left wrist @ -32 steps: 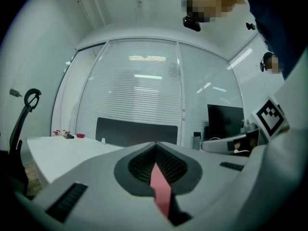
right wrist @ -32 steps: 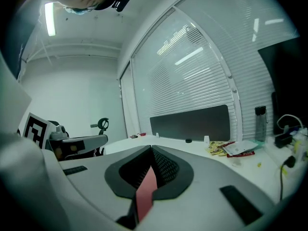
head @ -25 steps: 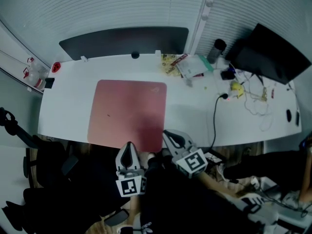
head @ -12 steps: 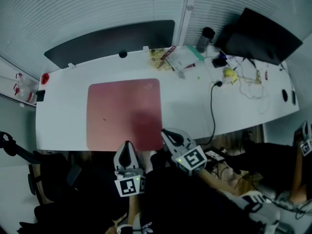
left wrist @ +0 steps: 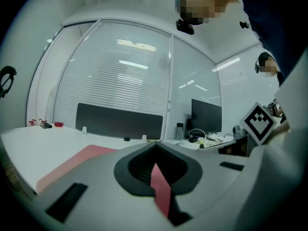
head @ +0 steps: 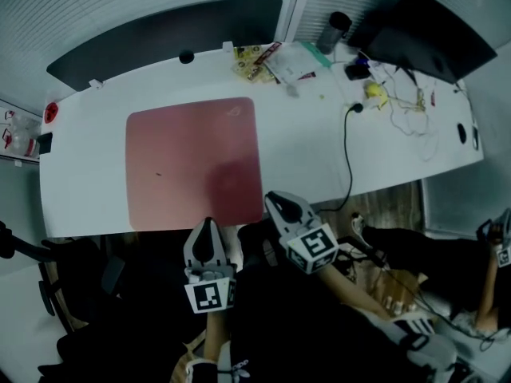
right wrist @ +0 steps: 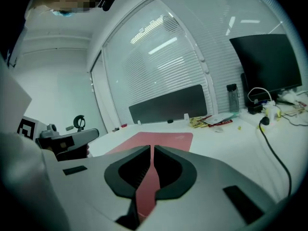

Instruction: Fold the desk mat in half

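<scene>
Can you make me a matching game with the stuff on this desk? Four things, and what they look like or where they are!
Things: 1 mat; 2 monitor; 3 bottle; 4 cable.
Clues: A trails over the desk's front edge; B big, black, back right corner; C pink, lying flat; D small, dark, standing upright.
Pairs: 1-C; 2-B; 3-D; 4-A.

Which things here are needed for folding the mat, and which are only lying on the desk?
For the job:
- mat
- left gripper
- right gripper

Only lying about:
- bottle
- monitor
- cable
- packets
</scene>
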### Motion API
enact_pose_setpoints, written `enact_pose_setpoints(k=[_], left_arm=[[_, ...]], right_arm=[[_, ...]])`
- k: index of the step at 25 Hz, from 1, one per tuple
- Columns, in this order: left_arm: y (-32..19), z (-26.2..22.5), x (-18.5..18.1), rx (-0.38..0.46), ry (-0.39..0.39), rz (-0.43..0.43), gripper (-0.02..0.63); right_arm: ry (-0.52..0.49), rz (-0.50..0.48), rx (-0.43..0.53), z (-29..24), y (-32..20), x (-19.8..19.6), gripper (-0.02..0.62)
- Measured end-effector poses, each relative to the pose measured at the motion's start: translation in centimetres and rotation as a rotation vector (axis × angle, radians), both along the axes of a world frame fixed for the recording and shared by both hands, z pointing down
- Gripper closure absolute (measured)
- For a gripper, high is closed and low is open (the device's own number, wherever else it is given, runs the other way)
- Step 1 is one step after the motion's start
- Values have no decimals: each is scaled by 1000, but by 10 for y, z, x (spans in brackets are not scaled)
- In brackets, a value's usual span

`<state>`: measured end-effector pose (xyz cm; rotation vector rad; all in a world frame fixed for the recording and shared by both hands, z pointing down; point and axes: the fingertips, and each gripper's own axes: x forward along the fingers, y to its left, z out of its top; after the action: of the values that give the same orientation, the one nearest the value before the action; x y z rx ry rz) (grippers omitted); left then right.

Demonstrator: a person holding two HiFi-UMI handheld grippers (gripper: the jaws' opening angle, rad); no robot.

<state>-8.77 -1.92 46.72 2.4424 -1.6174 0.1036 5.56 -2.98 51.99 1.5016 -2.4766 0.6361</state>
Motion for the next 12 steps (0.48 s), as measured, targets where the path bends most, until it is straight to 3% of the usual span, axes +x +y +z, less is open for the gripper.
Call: enact_pose_setpoints(k=[8, 12], left_arm=[[7, 22, -3, -40, -8, 57, 604], [7, 30, -3, -55, -6, 82, 604]], right_arm=[[-32, 49, -174, 54, 26, -10, 584], [-42, 70, -269, 82, 39, -12, 506]])
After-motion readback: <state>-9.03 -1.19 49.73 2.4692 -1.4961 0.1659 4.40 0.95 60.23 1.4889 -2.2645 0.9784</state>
